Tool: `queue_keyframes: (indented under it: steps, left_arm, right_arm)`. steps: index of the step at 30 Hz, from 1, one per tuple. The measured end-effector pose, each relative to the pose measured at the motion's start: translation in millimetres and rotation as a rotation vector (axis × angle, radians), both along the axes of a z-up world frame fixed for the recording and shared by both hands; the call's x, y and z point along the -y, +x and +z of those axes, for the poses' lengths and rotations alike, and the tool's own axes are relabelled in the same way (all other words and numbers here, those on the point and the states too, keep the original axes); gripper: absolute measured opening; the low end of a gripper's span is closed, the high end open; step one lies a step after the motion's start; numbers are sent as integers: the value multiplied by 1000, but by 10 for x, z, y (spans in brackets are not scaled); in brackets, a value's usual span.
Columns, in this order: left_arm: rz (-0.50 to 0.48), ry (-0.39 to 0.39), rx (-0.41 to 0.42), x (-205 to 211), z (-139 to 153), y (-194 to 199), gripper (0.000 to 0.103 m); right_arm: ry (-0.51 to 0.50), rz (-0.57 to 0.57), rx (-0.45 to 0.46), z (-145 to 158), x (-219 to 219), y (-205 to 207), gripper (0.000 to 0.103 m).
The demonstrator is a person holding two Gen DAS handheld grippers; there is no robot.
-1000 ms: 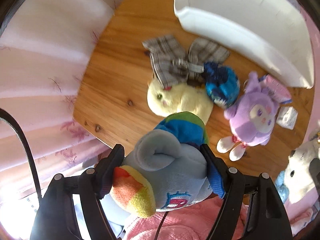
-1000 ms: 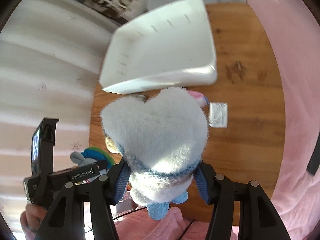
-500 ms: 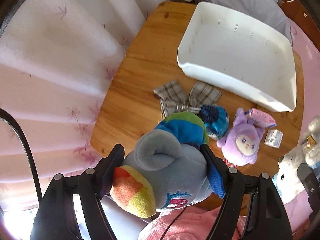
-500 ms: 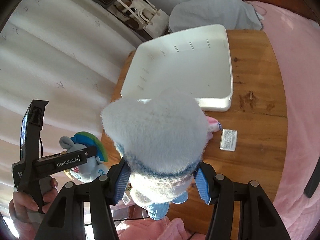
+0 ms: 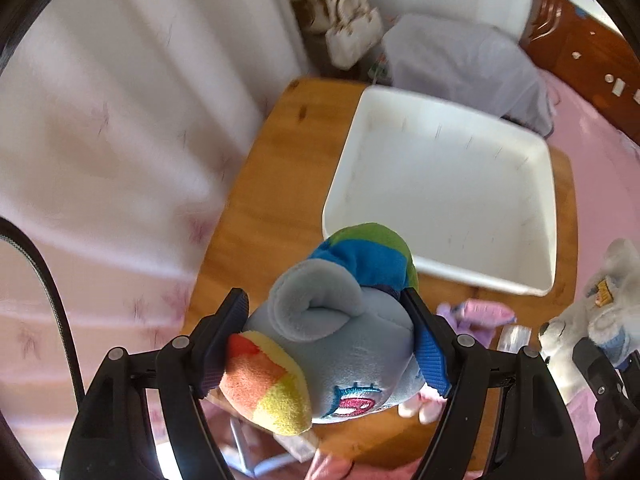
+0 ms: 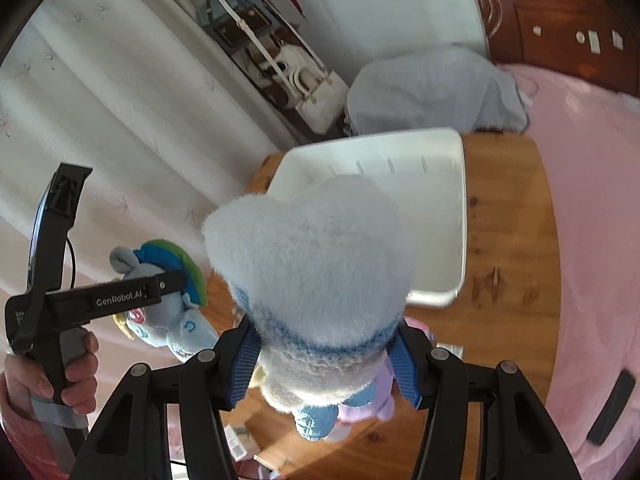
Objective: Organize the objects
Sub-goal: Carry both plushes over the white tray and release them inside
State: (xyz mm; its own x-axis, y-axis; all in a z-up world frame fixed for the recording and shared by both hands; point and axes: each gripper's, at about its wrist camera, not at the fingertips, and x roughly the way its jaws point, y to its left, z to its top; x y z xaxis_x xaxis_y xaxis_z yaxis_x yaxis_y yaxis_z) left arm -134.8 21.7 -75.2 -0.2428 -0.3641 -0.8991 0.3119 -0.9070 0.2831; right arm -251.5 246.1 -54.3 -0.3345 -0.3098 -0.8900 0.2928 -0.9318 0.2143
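At 9 o'clock of the right wrist view, a bare hand [image 6: 48, 376] grips the left gripper [image 5: 326, 344], unseen from the left wrist; its fingers clamp a rainbow-maned pony plush [image 5: 336, 344]. Right gripper [image 6: 320, 360] clamps a fluffy white plush [image 6: 308, 264]. White tray [image 5: 548, 216] lies at 1 o'clock on the wooden table [image 5: 260, 200].

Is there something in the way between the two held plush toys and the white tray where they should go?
Nothing visible blocks them. The left hand-held gripper holds the rainbow pony plush, the right hand-held gripper the fluffy white plush, both raised in the air. The white tray looks empty.
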Motion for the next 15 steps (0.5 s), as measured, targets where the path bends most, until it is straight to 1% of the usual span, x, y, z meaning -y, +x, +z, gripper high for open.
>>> queue_keyframes:
  steps: [3,7,12,15]
  left_arm:
    - [-58,-12,-48,-14,-10,-155,80]
    - [-138,16,-107,-19,-63,-346,80]
    - [-233,15,-192,-14,-155,-585,80]
    - [-285,45,-221,22,-225,-728,80]
  right_arm:
    - [3,-8,-42,-14,49,-86,59]
    - [-9,-27,-60,-85,84,-224,59]
    - [-17,-47,-96,-204,145,-402,59]
    - [-11,-50,-112,-295,193,-500,59]
